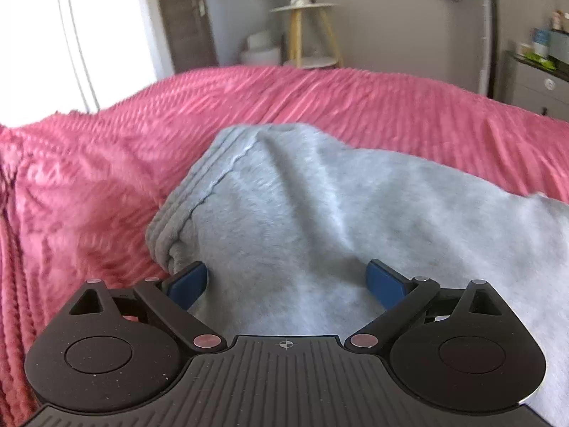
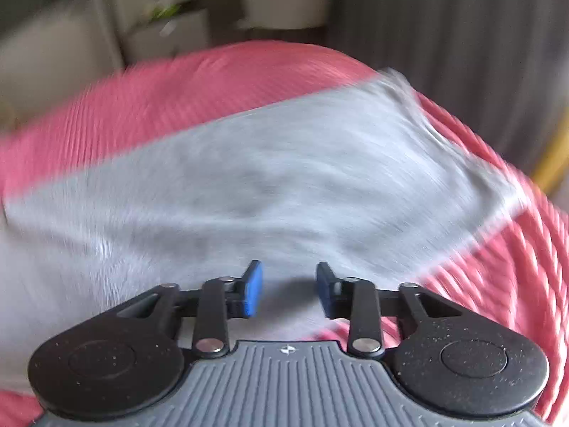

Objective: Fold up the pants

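Looking along the left hand-held gripper (image 1: 287, 284), the left wrist view shows its blue pads (image 1: 188, 283) spread wide apart, with the grey fleece sweatpants (image 1: 320, 206) bulging up between them. Whether the pads actually press on the cloth cannot be told; they sit at the edges of the fabric mound with nothing pinched. The sweatpants lie on a pink ribbed bedspread (image 1: 106, 149) that covers the bed, and a ribbed, stitched band of the garment (image 1: 185, 210) curls over just beyond the left pad. Behind the bed stand a small round side table with yellow wooden legs (image 1: 309, 32), a white door (image 1: 71, 35) at the left and a grey cabinet (image 1: 537, 82) at the far right.

Turning to the right wrist view — heavily smeared by motion — the right hand-held gripper (image 2: 288, 288) hovers over the same grey sweatpants (image 2: 249, 178). Its blue pads (image 2: 253, 290) stand partly apart with a clear gap, and nothing is between them; only the flat cloth and the gripper's shadow show below. Here the garment spreads as a broad grey sheet across the pink bedspread (image 2: 213, 82), its far corner (image 2: 391, 82) reaching toward the bed's edge at upper right. Blurred pale furniture (image 2: 177, 17) fills the background, too smeared to identify further.
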